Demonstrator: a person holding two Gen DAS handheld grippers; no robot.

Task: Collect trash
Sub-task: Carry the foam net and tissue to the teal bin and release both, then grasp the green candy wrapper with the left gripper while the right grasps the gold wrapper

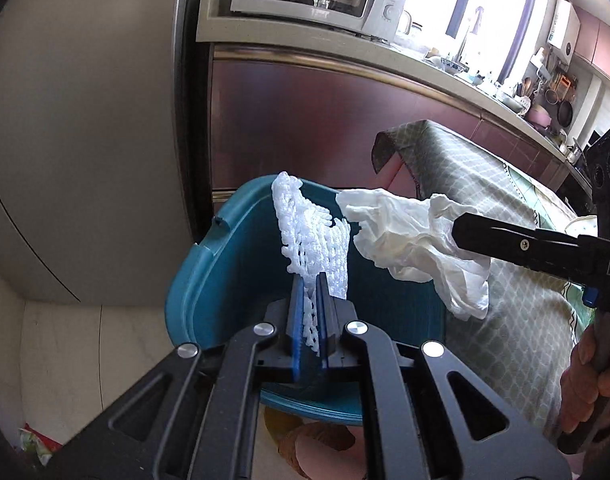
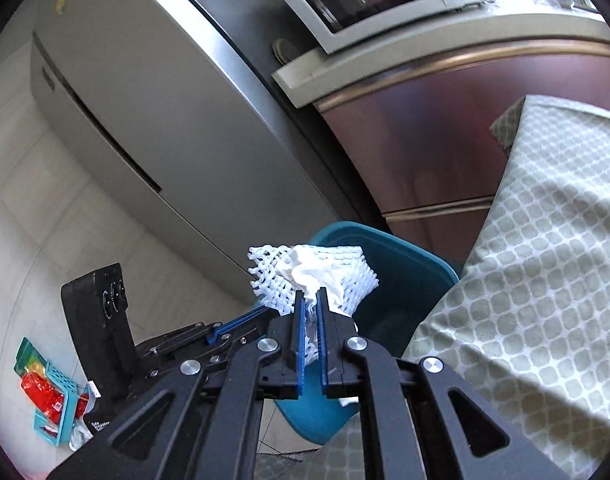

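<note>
At frame center, the left gripper [image 1: 311,280] clamps white foam netting [image 1: 311,232]; the right gripper [image 2: 311,300] clamps crumpled tissue [image 1: 417,240] above the teal bin [image 1: 209,280].

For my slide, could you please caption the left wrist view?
Left gripper and right gripper hold foam netting and crumpled tissue over the teal bin.
</note>
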